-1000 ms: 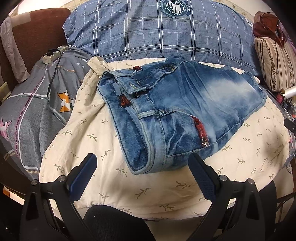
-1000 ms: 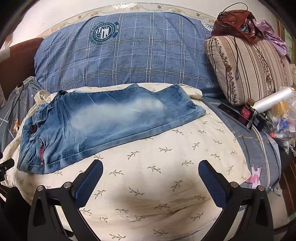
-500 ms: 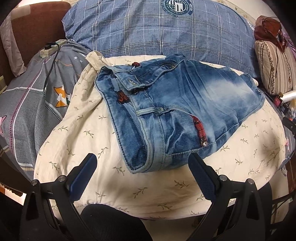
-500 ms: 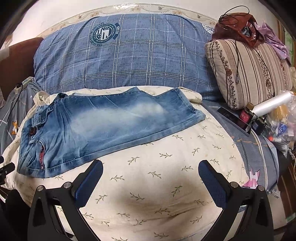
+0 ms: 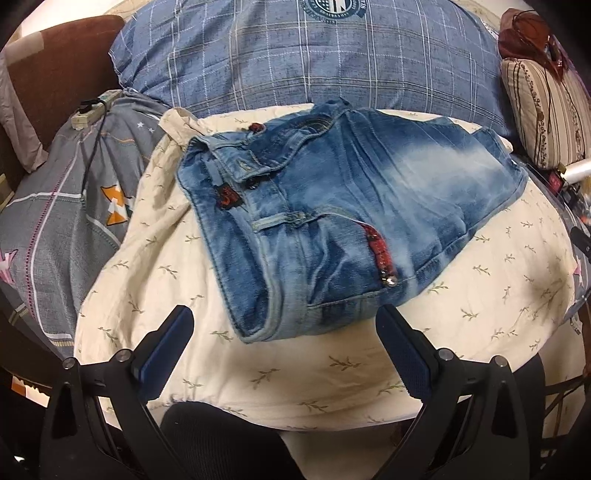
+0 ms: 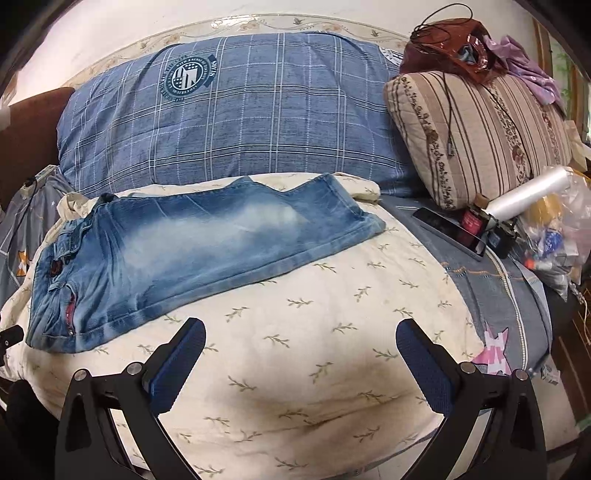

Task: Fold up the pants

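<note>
Denim pants [image 5: 343,218] unmoved since earlier

A bed fills the scene, covered near the camera by a cream quilt [image 6: 332,332] printed with small olive leaf sprigs and marked with a few brownish stains. Behind it, at the far side, lies a large blue plaid pillow [image 6: 258,122] bearing a round crest. To the far right sits a beige striped cushion [image 6: 480,136] with floral bands, a dark red bag [image 6: 454,44] and a cable on top. A grey patterned sheet [image 5: 55,221] spreads on the left, where a white power strip [image 5: 92,109] rests beside a brown headboard [image 5: 55,62]. A pale wall [image 6: 147,26] with a decorated border rises behind. The light is warm and indoor.
</note>
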Tool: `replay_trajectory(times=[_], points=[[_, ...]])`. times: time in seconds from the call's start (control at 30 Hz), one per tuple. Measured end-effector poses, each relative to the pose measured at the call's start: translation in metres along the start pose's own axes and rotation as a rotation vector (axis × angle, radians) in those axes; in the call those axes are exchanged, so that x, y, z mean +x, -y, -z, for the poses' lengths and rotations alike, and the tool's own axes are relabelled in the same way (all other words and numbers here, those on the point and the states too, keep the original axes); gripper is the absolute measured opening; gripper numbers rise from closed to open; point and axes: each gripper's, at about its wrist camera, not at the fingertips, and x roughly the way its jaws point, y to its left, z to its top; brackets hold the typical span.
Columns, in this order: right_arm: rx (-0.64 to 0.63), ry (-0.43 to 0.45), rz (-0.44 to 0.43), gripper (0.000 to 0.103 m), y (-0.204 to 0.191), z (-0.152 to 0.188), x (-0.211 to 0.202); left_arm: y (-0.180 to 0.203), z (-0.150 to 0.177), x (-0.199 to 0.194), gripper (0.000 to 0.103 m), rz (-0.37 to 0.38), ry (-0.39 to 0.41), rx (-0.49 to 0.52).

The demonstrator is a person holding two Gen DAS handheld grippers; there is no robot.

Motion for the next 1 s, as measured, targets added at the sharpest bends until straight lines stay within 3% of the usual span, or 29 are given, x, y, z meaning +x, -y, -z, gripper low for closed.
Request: replay_trajectory(times=[0.37, 0.57, 0.63, 0.8, 0.9, 1.0], points=[[0.057, 0.002, 0.016, 0.103, 0.031, 0.012, 0.006, 0.024, -0.008, 0.012, 0.100, 0.055, -0.092, -0.017], [0.138, -0.022, -0.063, 0.103, 0.051, -0.008, 0.028, 0.025, -0.017, 0.025, 0.100, 0.066, -0.158, -0.061], [0.179, -0.028, -0.084, 0.103, 0.063, -0.023, 0.043, 0.009, -0.029, 0.022, 0.100, 0.054, -0.139, -0.125], [0.290, -0.078, -0.132, 0.103, 0.099, -0.059, 0.099, -0.056, -0.037, 0.020, 0.100, 0.057, -0.135, -0.430], [0.387, -0.136, -0.153, 0.103, 0.123, -0.076, 0.143, -0.068, -0.019, 0.038, 0.100, 0.120, -0.213, -0.521], [0.472, -0.197, -0.166, 0.103, 0.136, -0.085, 0.184, -0.065, 0.005, 0.066, 0.100, 0.238, -0.335, -0.615]])
